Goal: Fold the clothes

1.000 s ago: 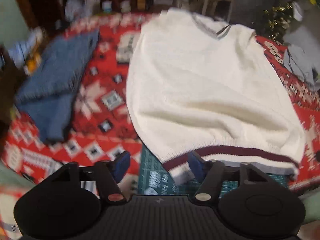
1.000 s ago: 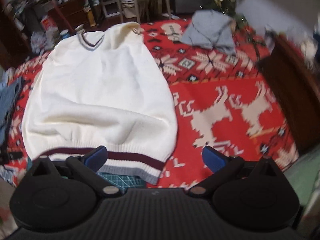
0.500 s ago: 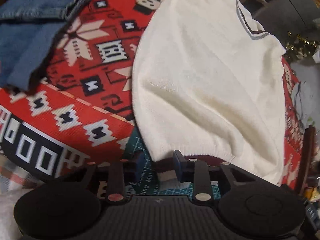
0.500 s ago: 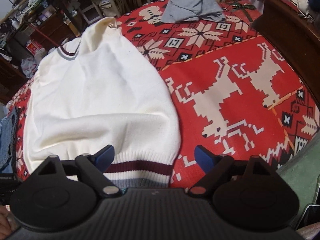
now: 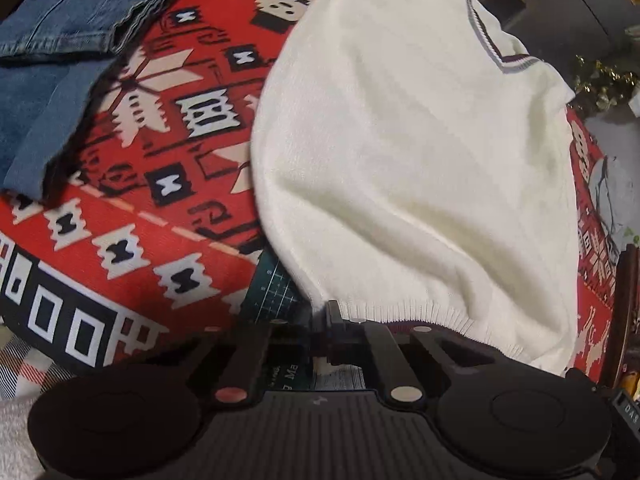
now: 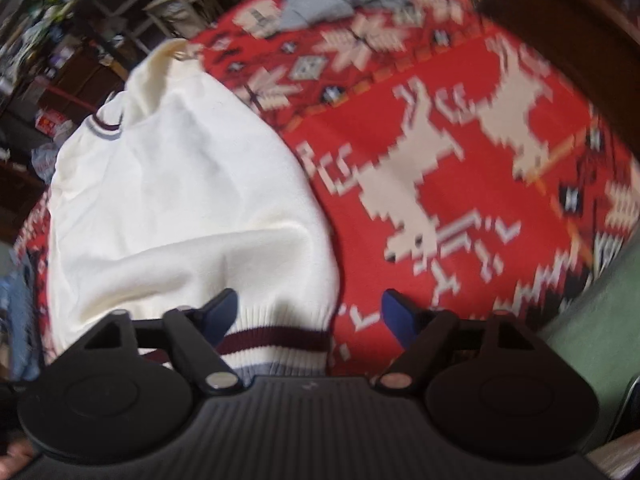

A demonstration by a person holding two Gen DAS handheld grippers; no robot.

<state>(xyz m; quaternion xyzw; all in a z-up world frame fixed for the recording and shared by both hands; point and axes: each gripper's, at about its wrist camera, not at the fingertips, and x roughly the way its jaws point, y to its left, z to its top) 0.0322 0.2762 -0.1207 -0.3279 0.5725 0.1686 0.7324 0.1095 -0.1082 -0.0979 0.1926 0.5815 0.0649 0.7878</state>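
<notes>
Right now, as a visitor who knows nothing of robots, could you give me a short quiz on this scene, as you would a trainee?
1. True or false: the white sweater lies spread on a red patterned blanket.
2. In the left wrist view, what lies to the sweater's left? A) blue jeans B) a shoe C) a pillow
3. Fill in: the sweater's ribbed hem carries a ___ stripe.
Key: 1 true; 2 A; 3 dark red.
</notes>
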